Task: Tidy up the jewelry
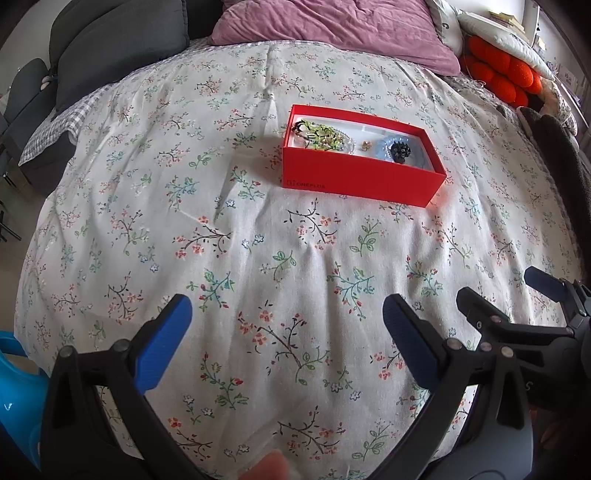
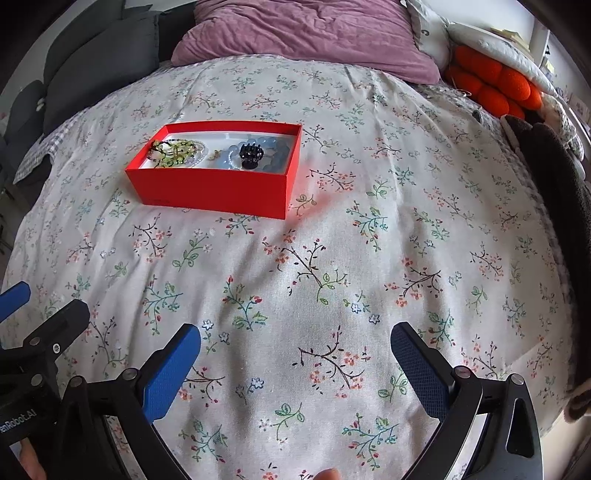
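A red open box point(image 1: 354, 177) point(image 2: 207, 188) lies on the floral bedspread, well ahead of both grippers. Inside it I see a green and black beaded necklace point(image 1: 321, 134) point(image 2: 173, 151), a small gold piece point(image 1: 365, 145) point(image 2: 213, 155), pale blue beads point(image 1: 413, 149) point(image 2: 277, 155) and a black clip-like piece point(image 1: 400, 152) point(image 2: 251, 154). My left gripper point(image 1: 286, 325) is open over bare cloth with nothing between its fingers. My right gripper point(image 2: 295, 350) is open too, empty, and also shows at the right of the left wrist view point(image 1: 502, 291).
A purple pillow point(image 1: 332, 29) point(image 2: 303, 33) lies at the head of the bed. An orange knotted cushion point(image 1: 502, 77) point(image 2: 495, 85) and a dark blanket point(image 1: 557, 162) point(image 2: 554, 184) sit at the right edge. A grey sofa point(image 1: 110, 40) stands at the left. A blue object point(image 1: 18, 387) is at lower left.
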{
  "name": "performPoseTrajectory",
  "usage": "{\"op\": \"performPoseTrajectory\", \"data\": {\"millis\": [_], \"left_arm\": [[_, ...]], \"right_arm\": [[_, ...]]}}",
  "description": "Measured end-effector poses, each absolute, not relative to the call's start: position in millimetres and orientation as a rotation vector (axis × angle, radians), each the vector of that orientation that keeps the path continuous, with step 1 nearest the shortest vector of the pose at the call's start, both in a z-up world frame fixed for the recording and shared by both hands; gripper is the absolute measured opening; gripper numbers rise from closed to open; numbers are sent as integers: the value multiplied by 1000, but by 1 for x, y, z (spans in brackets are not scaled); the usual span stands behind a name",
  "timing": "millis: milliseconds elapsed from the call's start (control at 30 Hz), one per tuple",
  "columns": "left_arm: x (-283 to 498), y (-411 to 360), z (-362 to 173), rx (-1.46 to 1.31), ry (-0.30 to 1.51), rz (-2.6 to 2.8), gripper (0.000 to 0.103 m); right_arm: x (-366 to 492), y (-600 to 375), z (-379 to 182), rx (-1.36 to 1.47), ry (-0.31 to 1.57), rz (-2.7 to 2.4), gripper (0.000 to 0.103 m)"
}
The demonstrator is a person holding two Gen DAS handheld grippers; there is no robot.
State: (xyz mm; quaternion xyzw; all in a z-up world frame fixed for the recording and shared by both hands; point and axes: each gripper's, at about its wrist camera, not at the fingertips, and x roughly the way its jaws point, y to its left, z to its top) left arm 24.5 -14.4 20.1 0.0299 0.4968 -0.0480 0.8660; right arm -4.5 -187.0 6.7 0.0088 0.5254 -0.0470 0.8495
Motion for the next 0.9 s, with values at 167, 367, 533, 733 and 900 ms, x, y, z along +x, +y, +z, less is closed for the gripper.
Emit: {"op": "performPoseTrajectory", "data": {"millis": [167, 367, 533, 733, 900], "left_arm": [[24, -16, 19, 61, 1043, -105, 103], [24, -15, 19, 61, 1046, -105, 103], [24, -15, 18, 62, 1049, -103, 103], [24, -15, 16, 62, 1055, -103, 103], [23, -15, 8, 54, 1067, -117, 103]], "right_arm": [[-5, -187, 7, 20, 1106, -100, 103], [-6, -187, 7, 23, 1104, -100, 103], [-6, -187, 7, 24, 1102, -101, 103], [-6, -187, 7, 23, 1102, -100, 103], [-6, -187, 6, 21, 1108, -104, 103]]}}
